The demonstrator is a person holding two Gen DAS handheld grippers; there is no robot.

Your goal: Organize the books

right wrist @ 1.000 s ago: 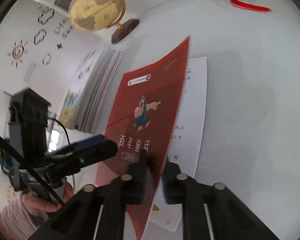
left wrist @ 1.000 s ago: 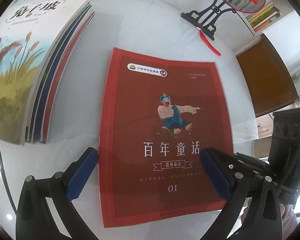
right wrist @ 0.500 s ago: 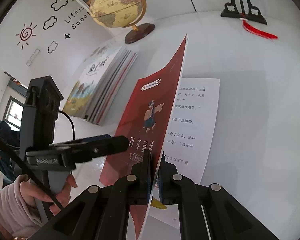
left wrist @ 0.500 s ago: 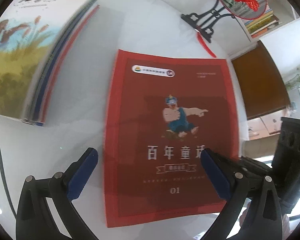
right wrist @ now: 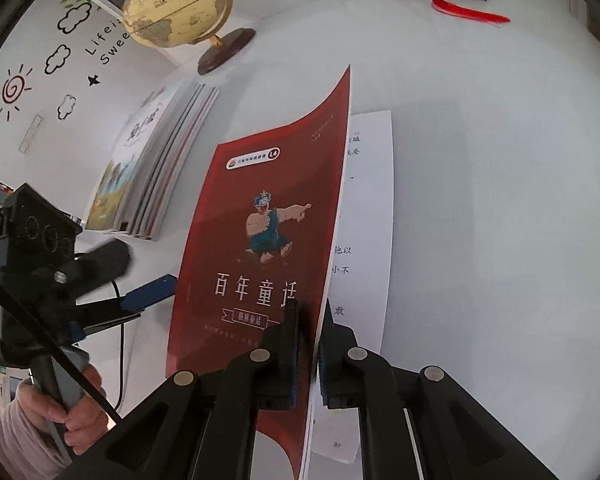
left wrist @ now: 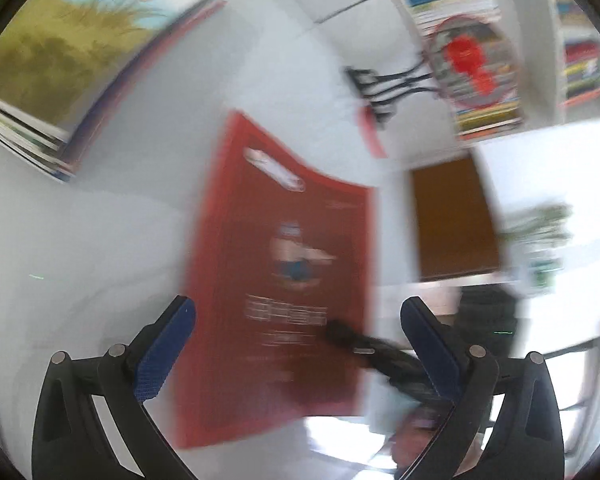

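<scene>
Risk: the right gripper (right wrist: 310,354) pinches only the thin front cover of the red paperback storybook (right wrist: 260,248), low near its bottom edge. The cover curls up and away while a white printed page (right wrist: 370,216) stays flat on the white table (right wrist: 500,200). Judgement: a pull from here could crease or tear the cover at the spine, or let the glossy sheet slide out of the pads, since the book's weight hangs on one leaf.

Second risk: the left gripper (left wrist: 298,348), jaws spread wide and empty, sits just left of the book; its view is badly blurred, so contact cannot be told. A knock could shove the book.

Book lies centre-table, directly ahead of both grippers. The stack of picture books (right wrist: 160,168) sits farther left, near the tan globe (right wrist: 176,0).
</scene>
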